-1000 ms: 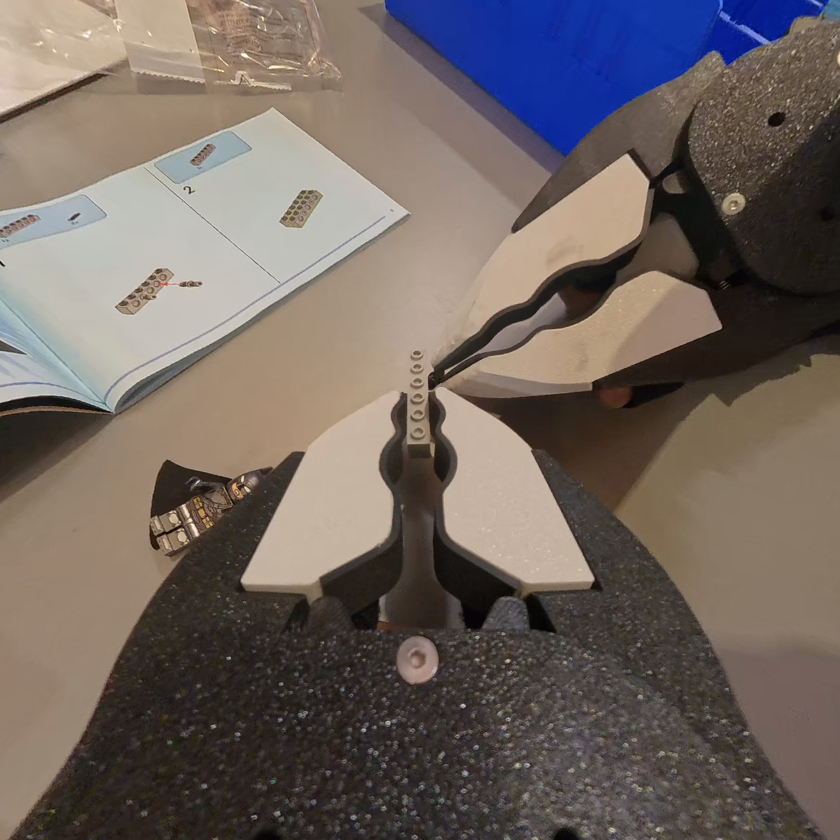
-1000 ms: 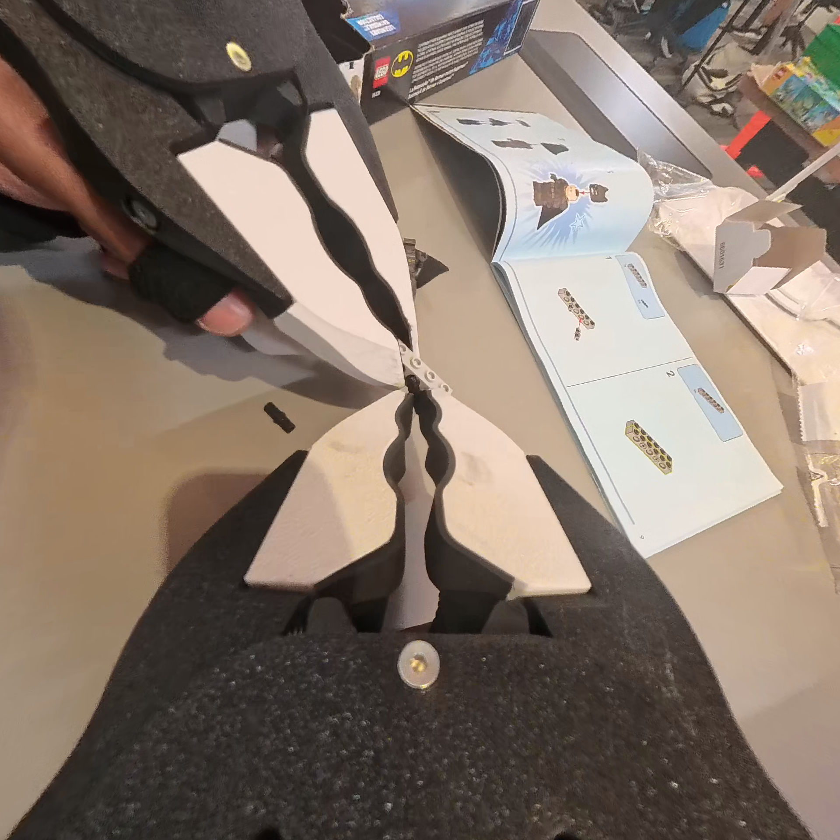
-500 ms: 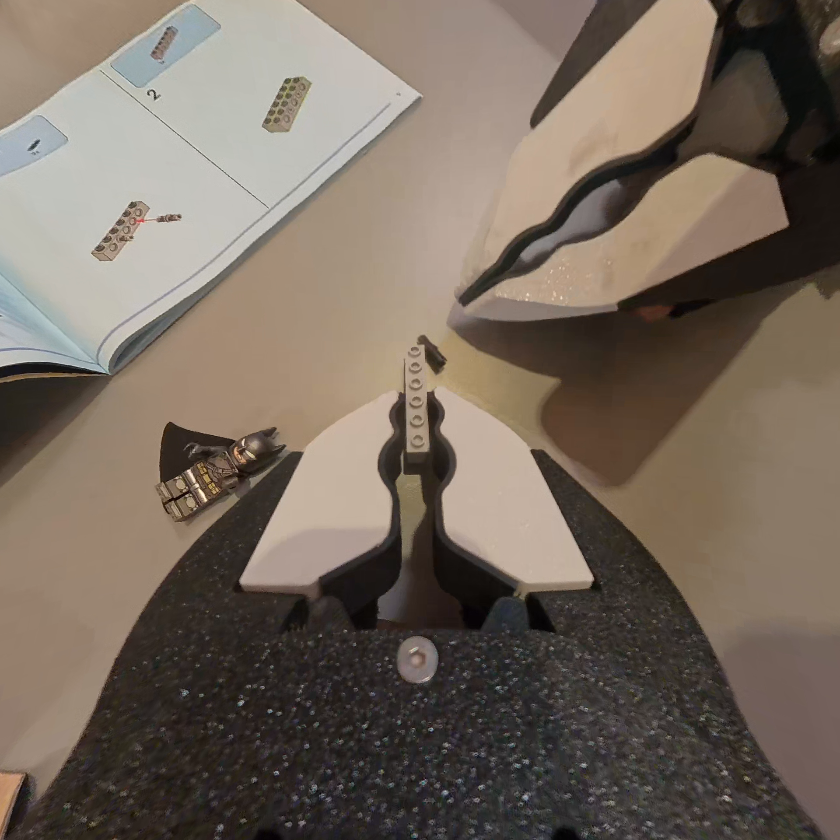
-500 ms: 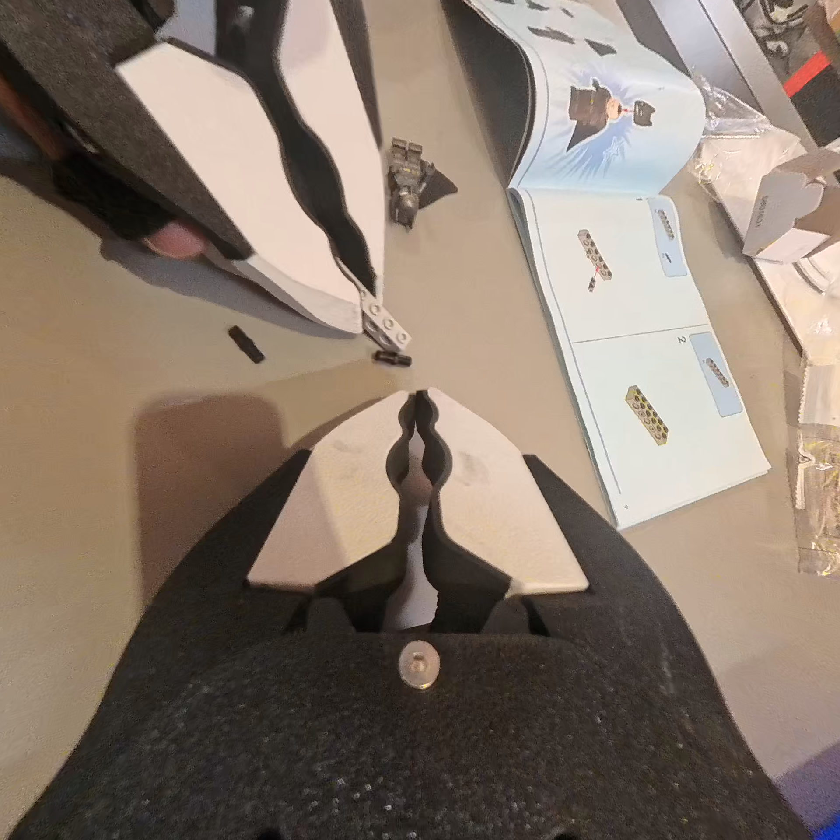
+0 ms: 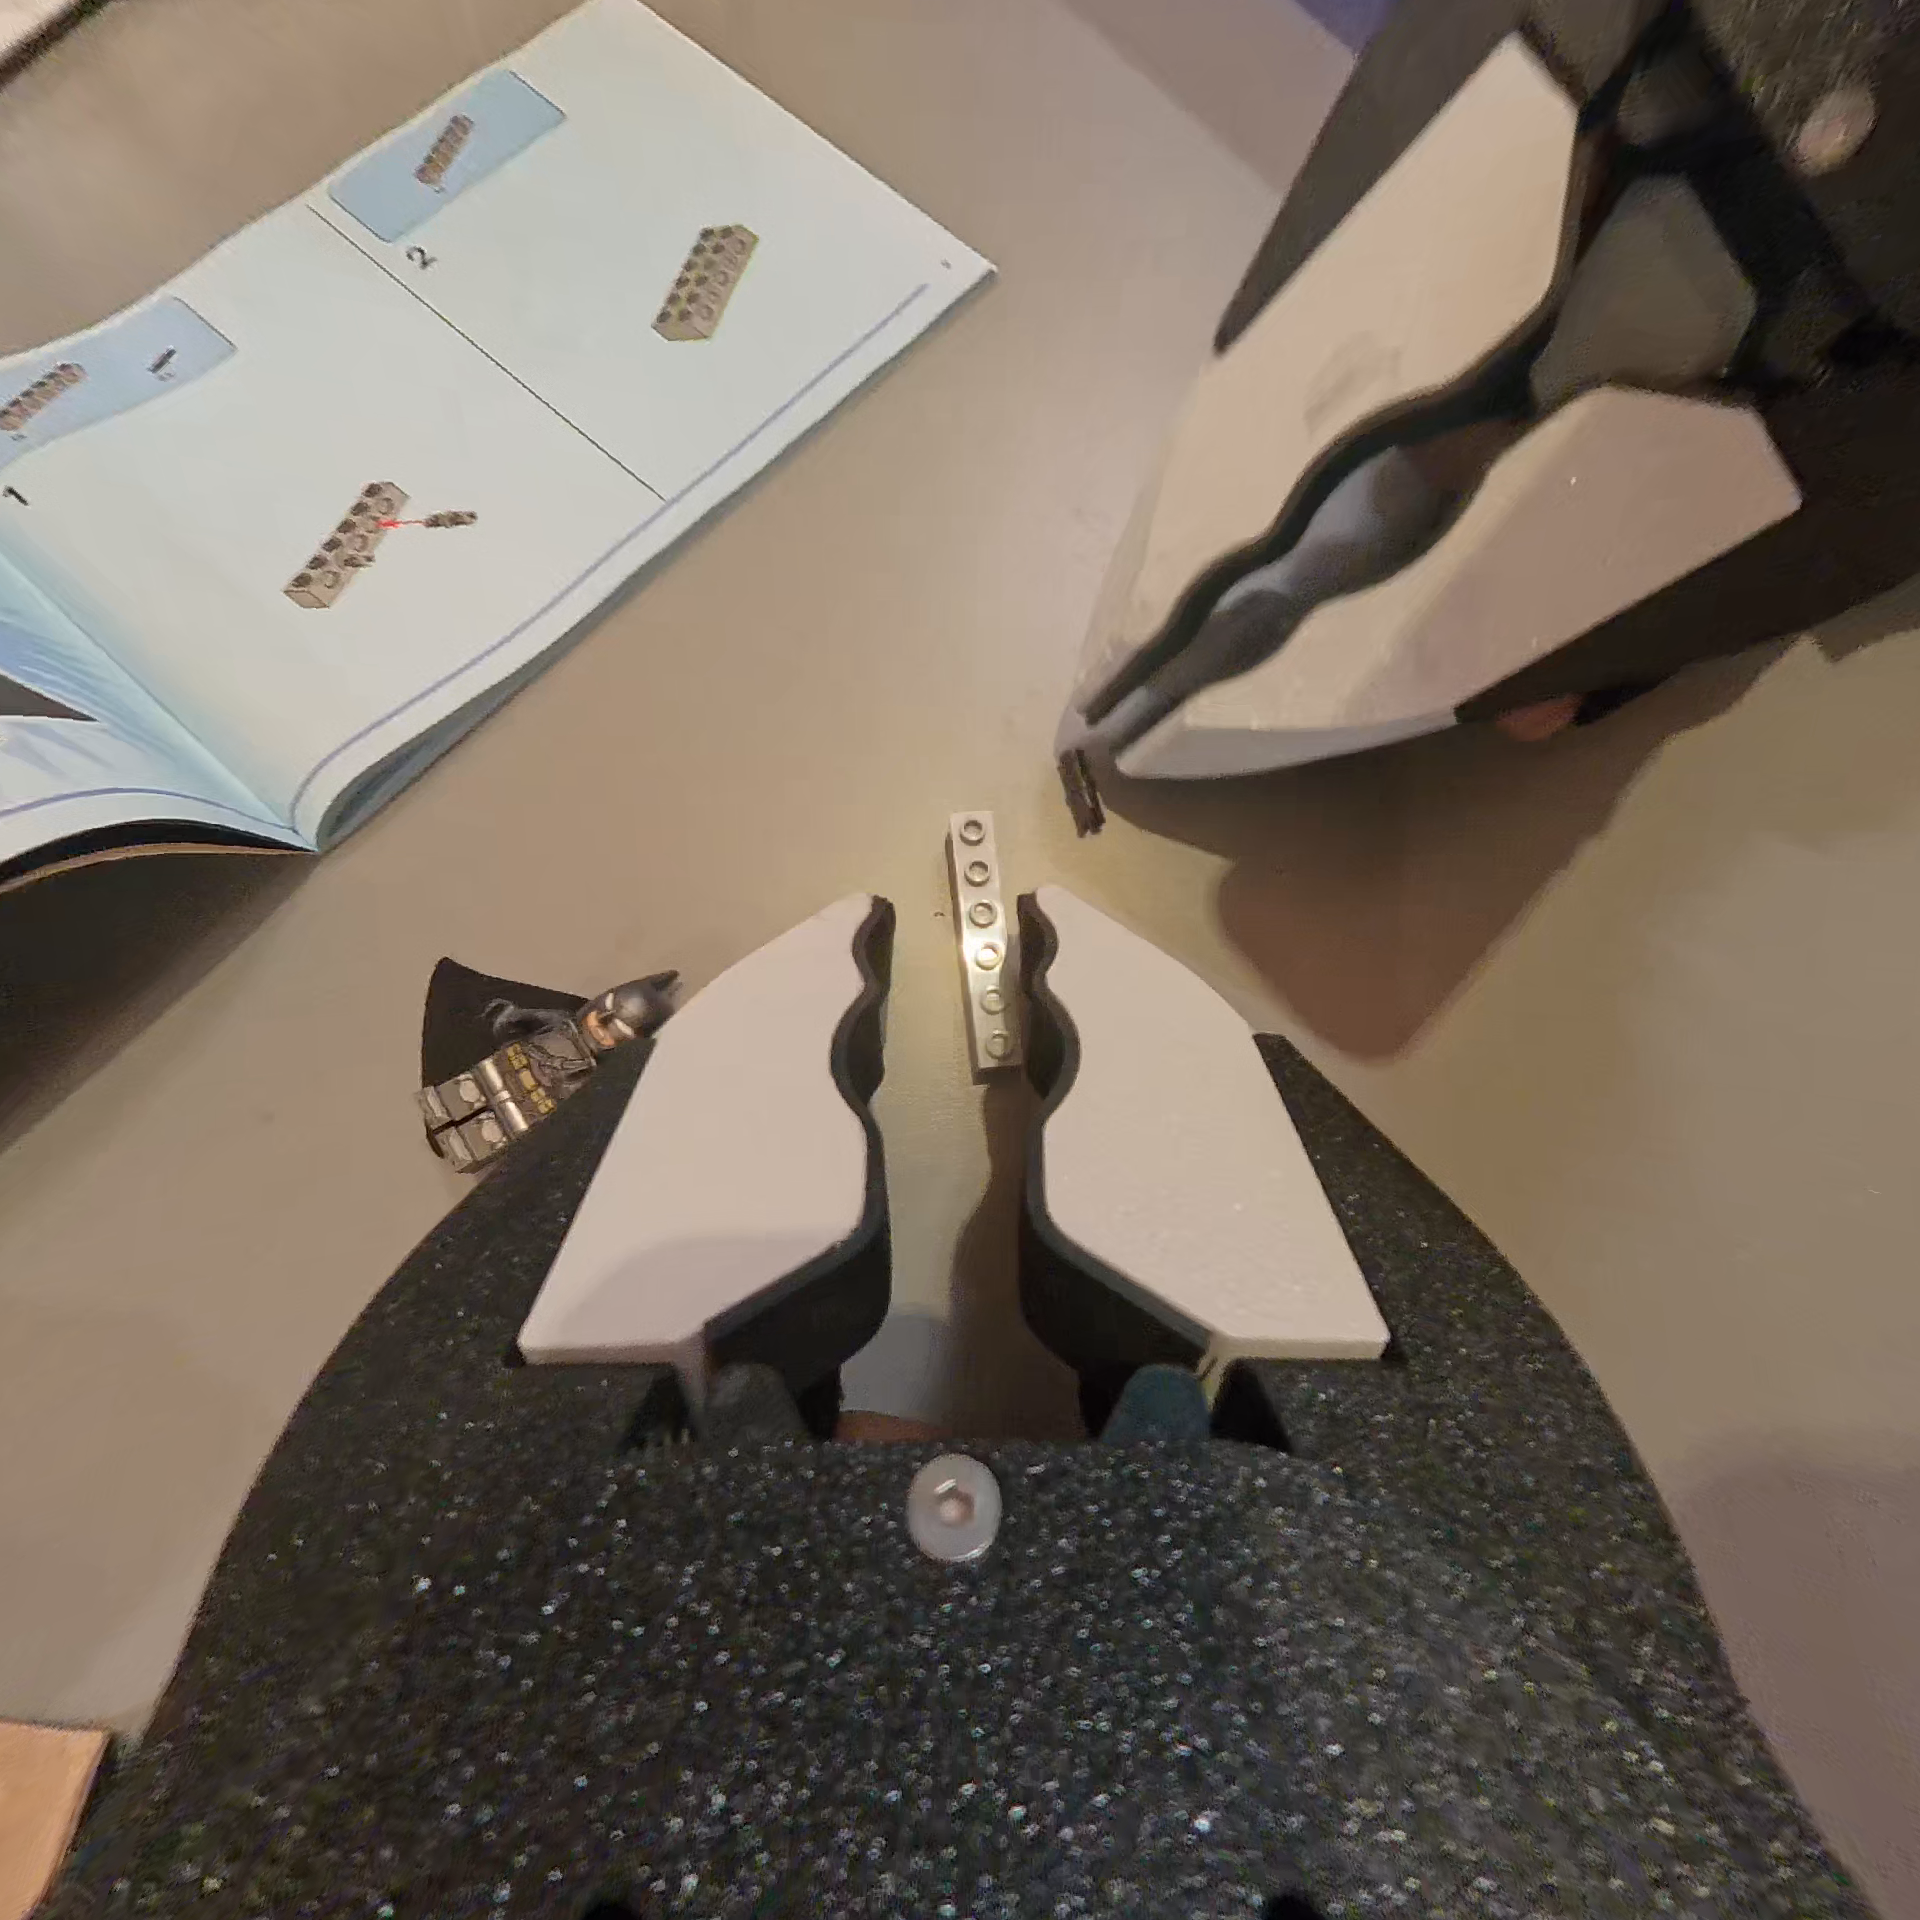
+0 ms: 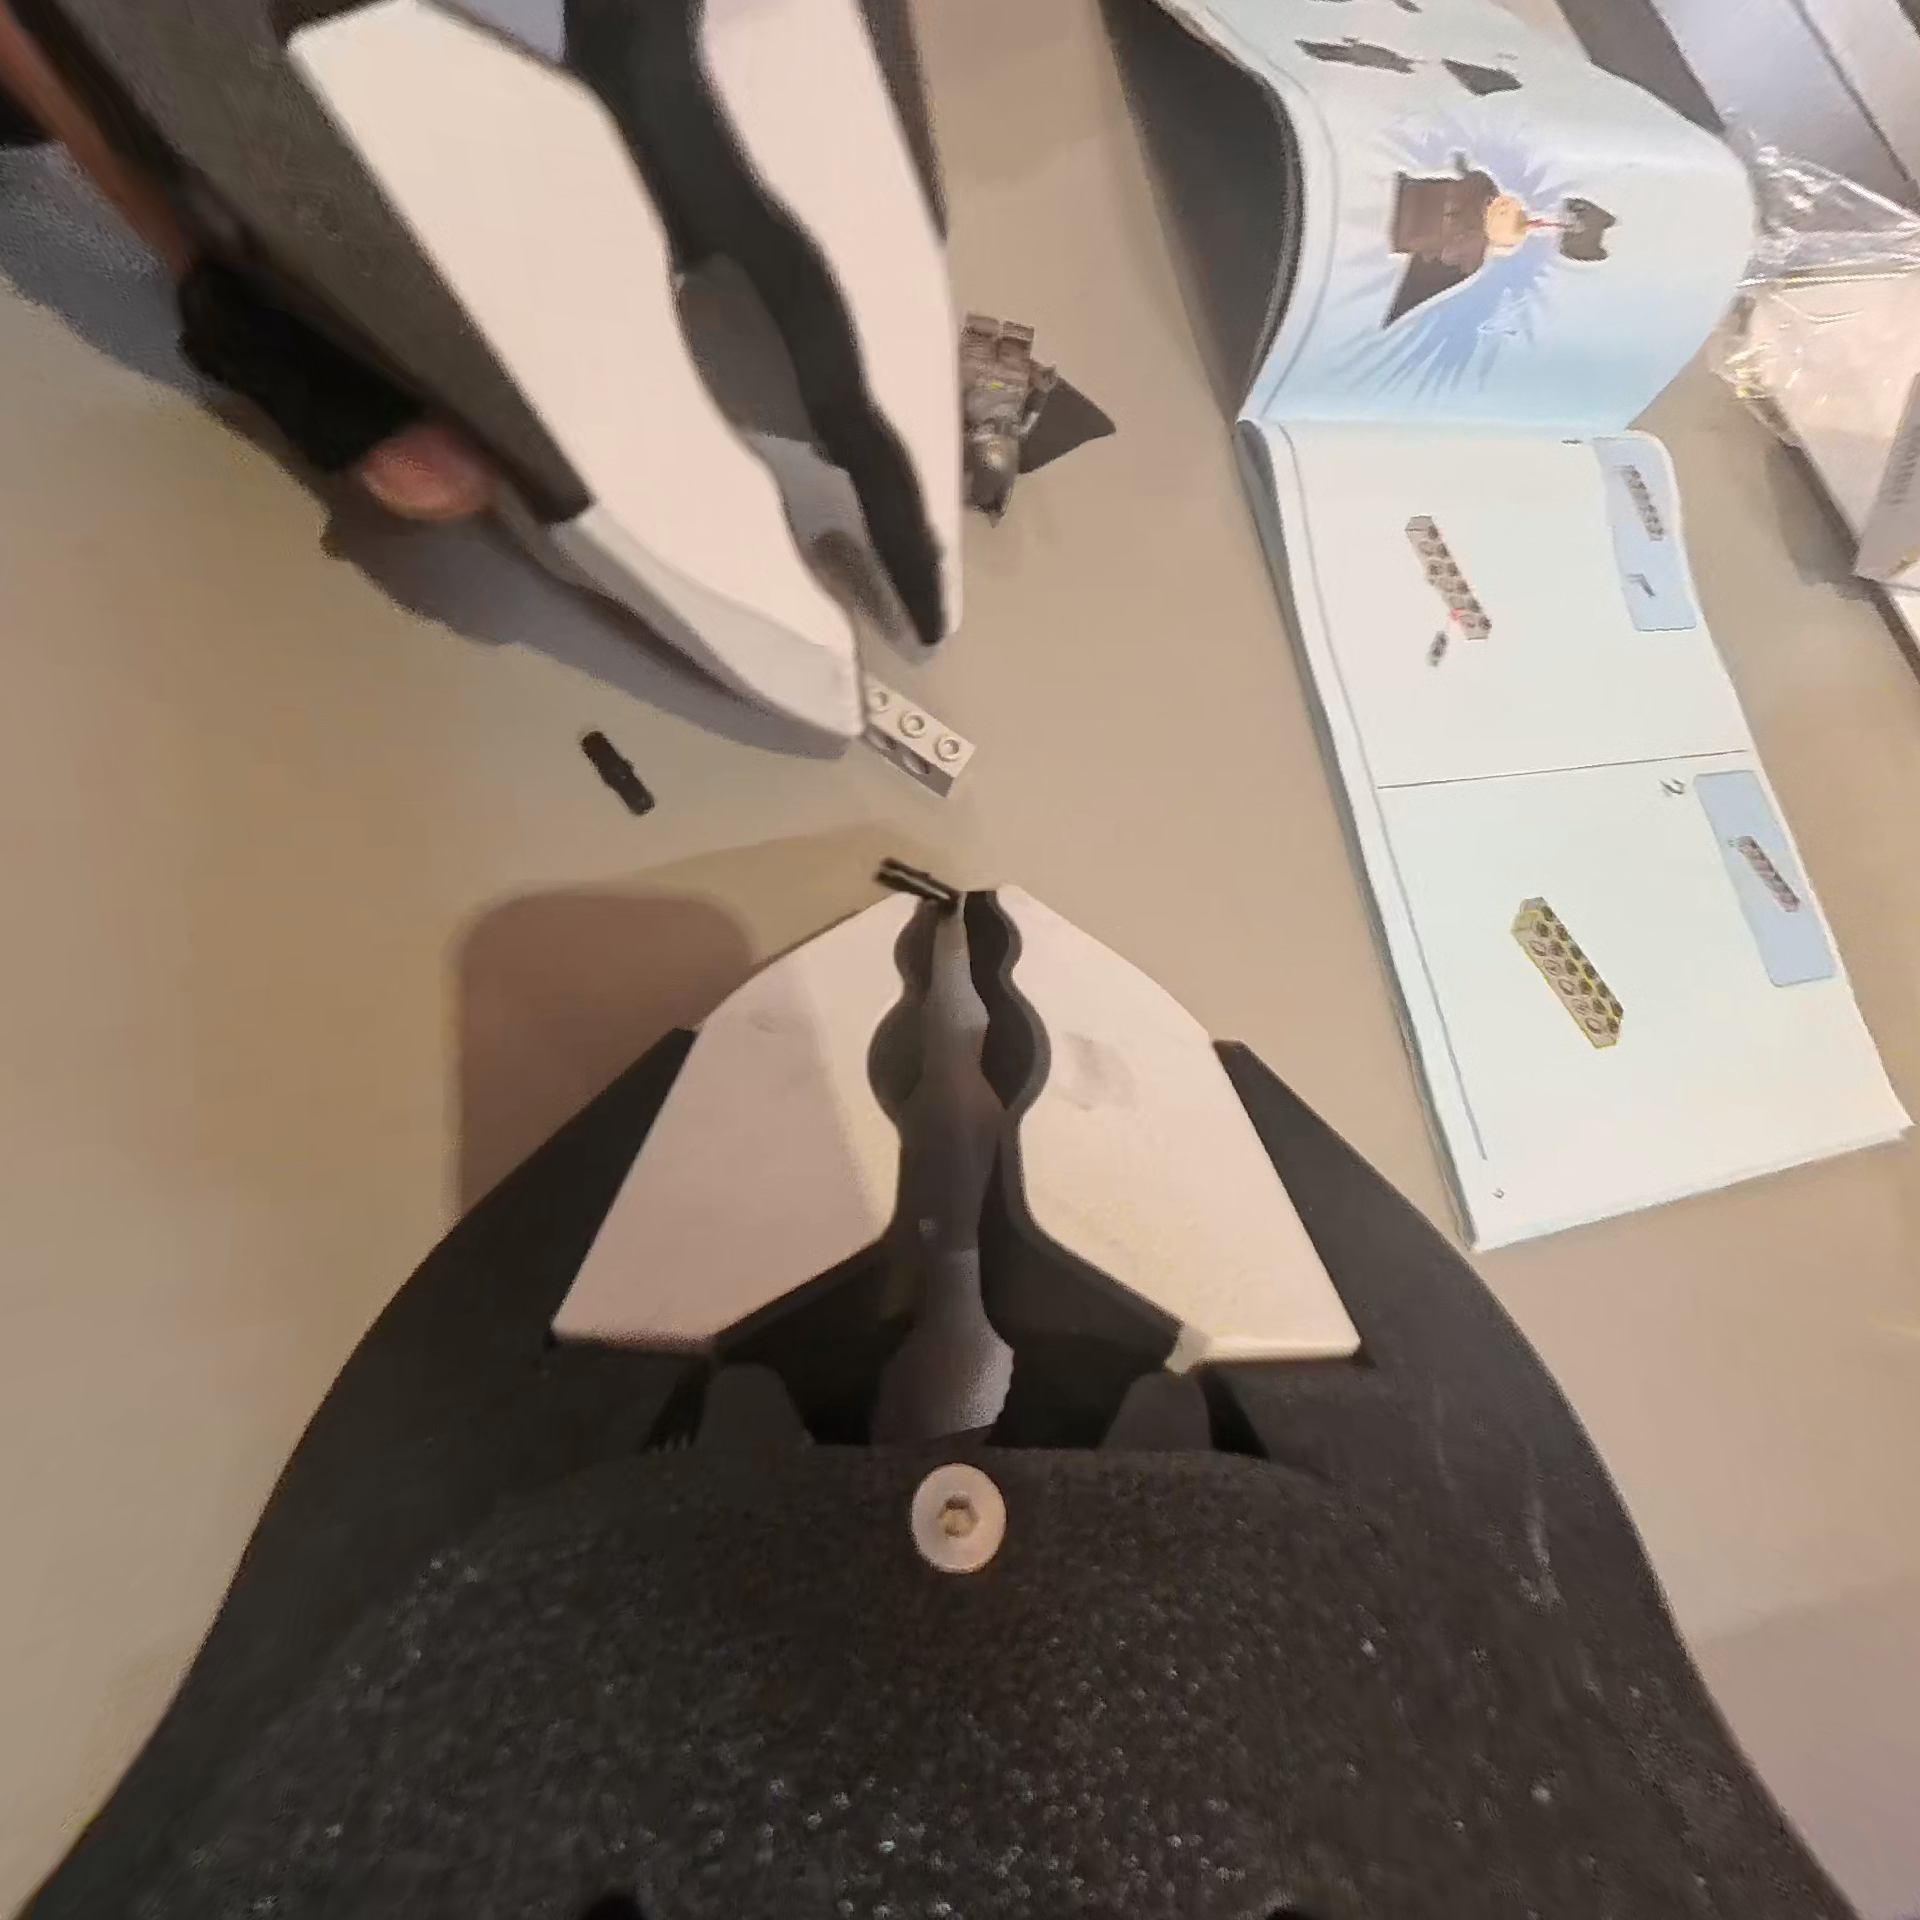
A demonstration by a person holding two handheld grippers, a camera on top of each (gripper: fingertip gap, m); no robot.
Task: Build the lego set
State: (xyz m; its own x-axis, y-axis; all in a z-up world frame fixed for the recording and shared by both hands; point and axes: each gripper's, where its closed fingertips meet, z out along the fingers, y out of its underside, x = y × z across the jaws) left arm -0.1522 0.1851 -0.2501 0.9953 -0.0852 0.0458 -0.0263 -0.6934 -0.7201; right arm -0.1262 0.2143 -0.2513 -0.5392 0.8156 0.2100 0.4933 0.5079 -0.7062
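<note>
1. Left gripper (image 5: pixel 956 904): tongs apart. Its fingers (image 5: pixel 748 1122) stand on either side of item 3. A clear gap shows on the 9 o'clock side. The 3 o'clock pad is just beside the brick, and I cannot tell whether it touches. Nothing is clamped.
2. Right gripper (image 6: pixel 958 902): tongs a little apart at the tips, with nothing between them. It is nearest to item 4, which lies just ahead of the tips toward 11 o'clock. I cannot tell whether they touch.
3. Grey brick (image 5: pixel 985 956): long, with one row of six studs on top and holes along its side. It appears to lie on the table (image 5: pixel 831 707) between the left fingers. Its far end sticks out past them at 12 o'clock. No pin is fitted in the holes that show.
4. Black pin (image 6: pixel 914 881): small and loose on the table, at 7 o'clock from the brick's far end in the right wrist view.
5. Second black pin (image 6: pixel 617 771): loose on the table at 10 o'clock from the right gripper's tips, well apart from both grippers.
6. Toy figure (image 5: pixel 540 1060): caped, lying flat at 9 o'clock from the left gripper and partly hidden by its body.
7. Booklet (image 5: pixel 499 343): pale blue and open, at 10 to 11 o'clock in the left wrist view.
8. Clear bags (image 6: pixel 1829 208): at 1 o'clock in the right wrist view, beyond the booklet.
</note>
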